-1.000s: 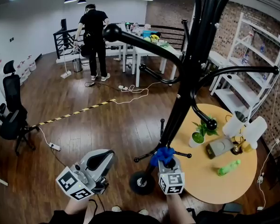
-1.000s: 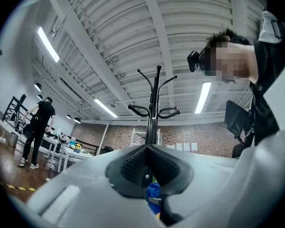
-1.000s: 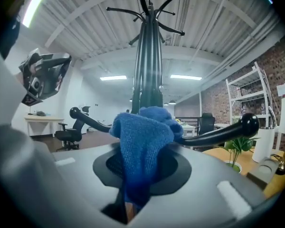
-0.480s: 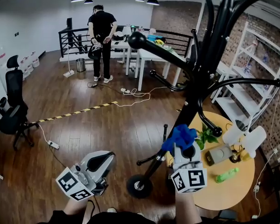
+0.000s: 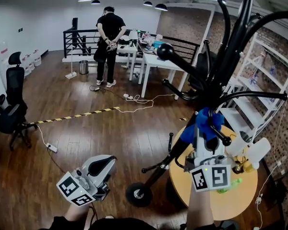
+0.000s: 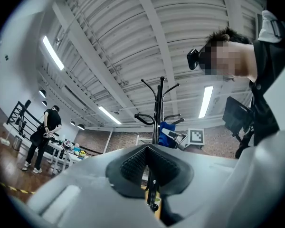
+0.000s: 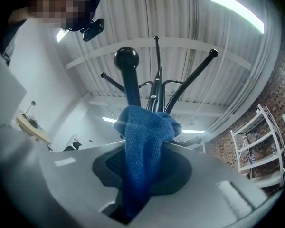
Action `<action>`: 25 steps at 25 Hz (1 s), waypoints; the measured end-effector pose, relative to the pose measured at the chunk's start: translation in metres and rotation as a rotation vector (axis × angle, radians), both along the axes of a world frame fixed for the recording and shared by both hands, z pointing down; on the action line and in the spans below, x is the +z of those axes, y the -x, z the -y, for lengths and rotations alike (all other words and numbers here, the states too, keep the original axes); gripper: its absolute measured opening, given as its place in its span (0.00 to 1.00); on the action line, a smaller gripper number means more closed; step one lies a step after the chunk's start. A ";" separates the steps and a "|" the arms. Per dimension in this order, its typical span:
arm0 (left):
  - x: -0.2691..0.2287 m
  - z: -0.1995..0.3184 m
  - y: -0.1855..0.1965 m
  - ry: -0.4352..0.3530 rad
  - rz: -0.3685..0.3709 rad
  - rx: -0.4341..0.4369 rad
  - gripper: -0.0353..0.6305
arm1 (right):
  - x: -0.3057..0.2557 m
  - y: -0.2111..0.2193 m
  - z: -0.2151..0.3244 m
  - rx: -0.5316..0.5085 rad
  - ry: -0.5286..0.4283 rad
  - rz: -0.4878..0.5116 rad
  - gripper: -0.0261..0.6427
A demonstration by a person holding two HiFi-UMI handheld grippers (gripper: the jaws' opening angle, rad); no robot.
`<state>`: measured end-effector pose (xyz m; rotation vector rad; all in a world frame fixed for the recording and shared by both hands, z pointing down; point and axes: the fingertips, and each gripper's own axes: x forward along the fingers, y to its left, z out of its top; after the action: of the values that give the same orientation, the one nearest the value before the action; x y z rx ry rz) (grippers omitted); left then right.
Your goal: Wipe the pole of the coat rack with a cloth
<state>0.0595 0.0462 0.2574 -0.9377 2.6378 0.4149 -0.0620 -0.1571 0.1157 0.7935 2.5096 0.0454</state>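
Your cloth (image 7: 142, 144) is blue terry, nubby and matt. The coat rack pole (image 5: 178, 148) looks like smooth glossy black metal. Your left gripper (image 6: 147, 161) and right gripper (image 7: 141, 167) have smooth matt grey plastic shells and black ribbed pads (image 6: 132, 164). The floor (image 5: 86, 133) is dark plank wood with a sheen, and the round table (image 5: 242, 200) is pale matt wood.

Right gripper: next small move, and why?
Probably slide the right gripper up the black metal coat rack pole. Its jaws clamp the blue terry cloth, which seems pressed on the pole's middle, and bare pole remains above it.
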 end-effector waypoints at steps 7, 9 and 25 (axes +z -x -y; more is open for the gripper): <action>-0.002 0.010 0.003 0.000 -0.005 0.039 0.06 | 0.046 -0.002 0.000 0.013 -0.024 -0.065 0.17; -0.002 0.015 0.004 -0.008 -0.010 0.062 0.06 | 0.071 -0.001 -0.001 0.015 -0.031 -0.107 0.17; 0.006 0.027 0.010 0.040 -0.052 0.093 0.06 | 0.316 0.006 -0.003 0.068 -0.197 -0.532 0.17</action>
<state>0.0492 0.0187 0.2631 -1.0796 2.6662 0.4149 -0.0682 -0.1541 0.4313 0.8895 3.0719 0.1204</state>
